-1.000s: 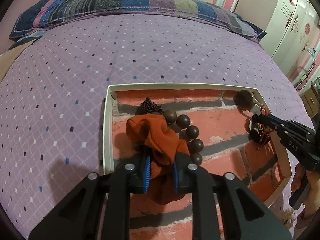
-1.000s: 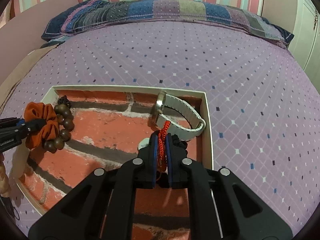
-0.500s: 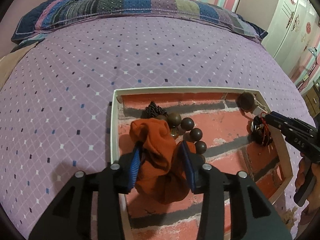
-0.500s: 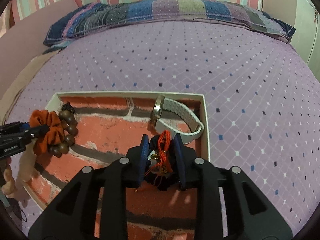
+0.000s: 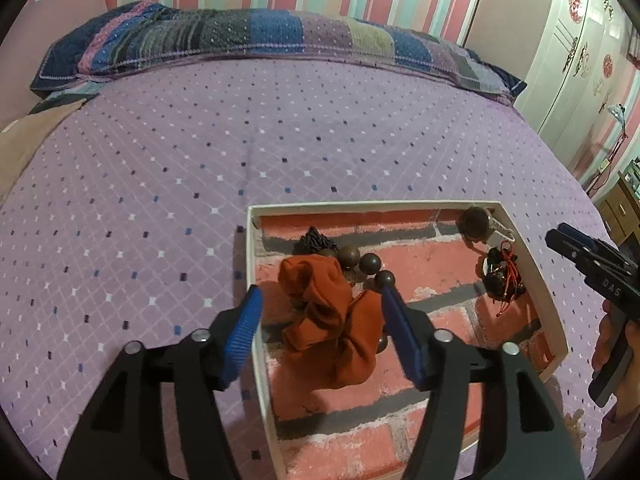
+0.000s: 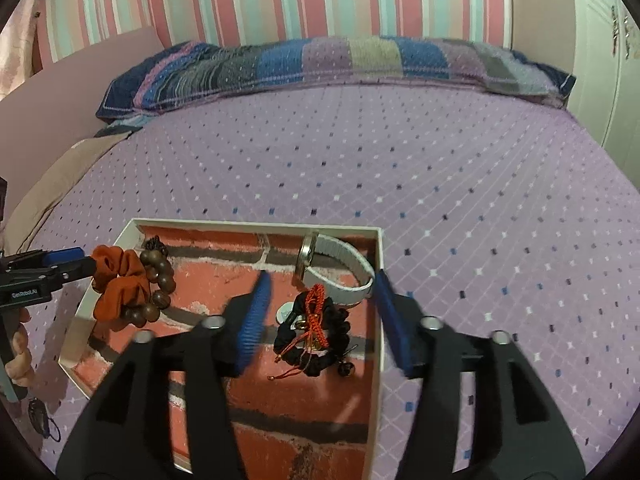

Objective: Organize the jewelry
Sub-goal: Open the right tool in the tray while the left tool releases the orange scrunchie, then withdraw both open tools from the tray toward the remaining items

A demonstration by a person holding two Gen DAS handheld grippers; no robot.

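Observation:
A white-rimmed tray with a brick-pattern floor lies on the purple bed. In it lie an orange scrunchie on a brown bead bracelet, a black scrunchie with a red cord bracelet, and a white-strapped watch. My left gripper is open, its jaws either side of the orange scrunchie. My right gripper is open above the black scrunchie; it also shows in the left wrist view.
The purple dotted bedspread surrounds the tray. A patchwork pillow lies along the striped wall at the far edge. A white wardrobe stands at the right. A small dark object lies on the bed left of the tray.
Both grippers have opened and let go: the left released the orange scrunchie, the right released the red cord bracelet onto the black scrunchie. Both have drawn back and up from the tray.

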